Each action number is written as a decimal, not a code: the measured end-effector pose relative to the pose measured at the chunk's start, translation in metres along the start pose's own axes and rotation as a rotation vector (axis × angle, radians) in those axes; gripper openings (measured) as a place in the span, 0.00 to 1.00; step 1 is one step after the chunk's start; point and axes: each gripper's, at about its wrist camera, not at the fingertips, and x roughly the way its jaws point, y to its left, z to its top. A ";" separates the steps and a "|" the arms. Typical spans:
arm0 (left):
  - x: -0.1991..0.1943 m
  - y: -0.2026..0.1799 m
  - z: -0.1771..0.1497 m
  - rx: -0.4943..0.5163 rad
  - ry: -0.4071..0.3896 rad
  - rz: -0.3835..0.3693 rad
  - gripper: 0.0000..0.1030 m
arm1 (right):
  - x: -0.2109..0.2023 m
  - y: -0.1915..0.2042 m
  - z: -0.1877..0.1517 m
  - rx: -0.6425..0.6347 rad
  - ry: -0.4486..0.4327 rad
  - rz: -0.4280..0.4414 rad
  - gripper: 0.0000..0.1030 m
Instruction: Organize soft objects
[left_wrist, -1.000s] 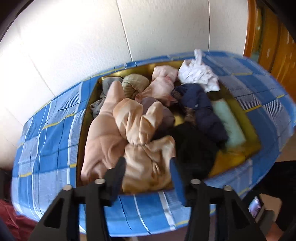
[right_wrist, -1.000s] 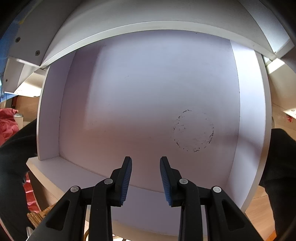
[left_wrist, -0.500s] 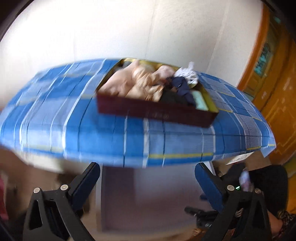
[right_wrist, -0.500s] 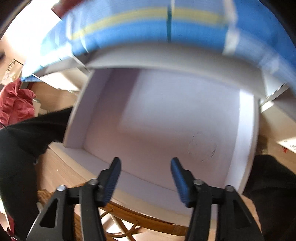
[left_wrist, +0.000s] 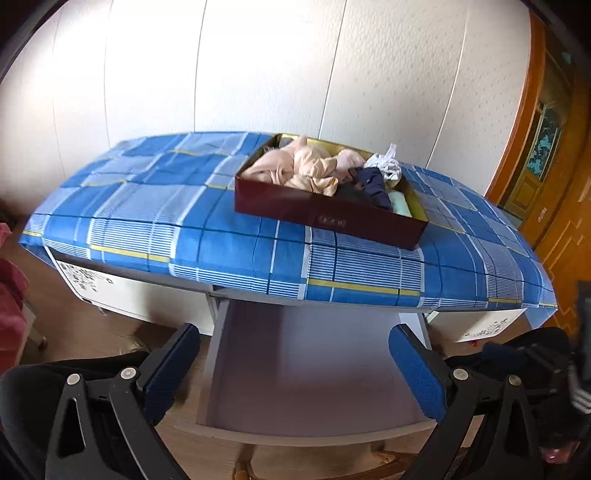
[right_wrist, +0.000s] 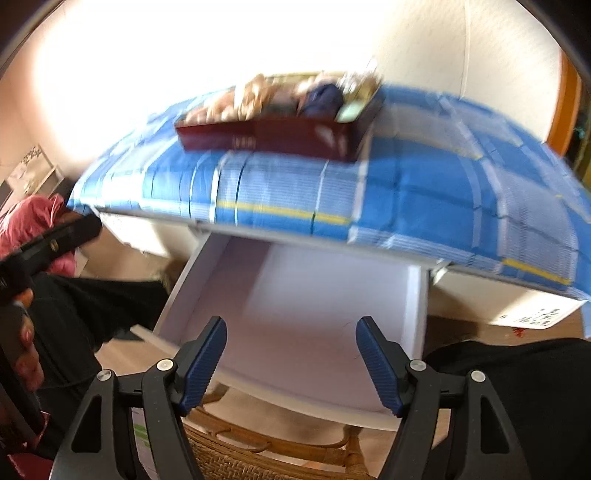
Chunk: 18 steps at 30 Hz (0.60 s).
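Observation:
A dark red box (left_wrist: 325, 214) sits on the blue plaid tablecloth (left_wrist: 155, 206), filled with soft clothes: beige pieces (left_wrist: 295, 170), a navy piece (left_wrist: 373, 184), a white piece (left_wrist: 386, 164) and a pale green piece (left_wrist: 400, 203). The box also shows, blurred, in the right wrist view (right_wrist: 273, 136). Below the table edge a white drawer (left_wrist: 314, 373) stands pulled out and empty. My left gripper (left_wrist: 295, 365) is open and empty, held back over the drawer. My right gripper (right_wrist: 291, 358) is open and empty over the same drawer (right_wrist: 314, 317).
A white panelled wall (left_wrist: 258, 66) rises behind the table. An orange wooden door (left_wrist: 546, 147) stands at the right. A wicker chair (right_wrist: 266, 454) is below the drawer front. Red fabric (right_wrist: 33, 221) lies at the left. The person's dark-clothed legs flank the drawer.
My left gripper pulled back from over the box of clothes and opened wide. My right gripper drew back out of the drawer, tilted up and opened wider.

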 end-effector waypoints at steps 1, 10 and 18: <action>-0.004 -0.001 -0.001 -0.001 -0.005 0.010 1.00 | -0.009 0.001 0.000 0.000 -0.023 -0.021 0.72; -0.031 0.005 -0.001 -0.063 -0.100 0.165 1.00 | -0.051 0.017 0.007 -0.029 -0.169 -0.129 0.72; -0.037 0.004 -0.005 -0.072 -0.113 0.265 1.00 | -0.054 0.013 0.005 0.009 -0.163 -0.110 0.72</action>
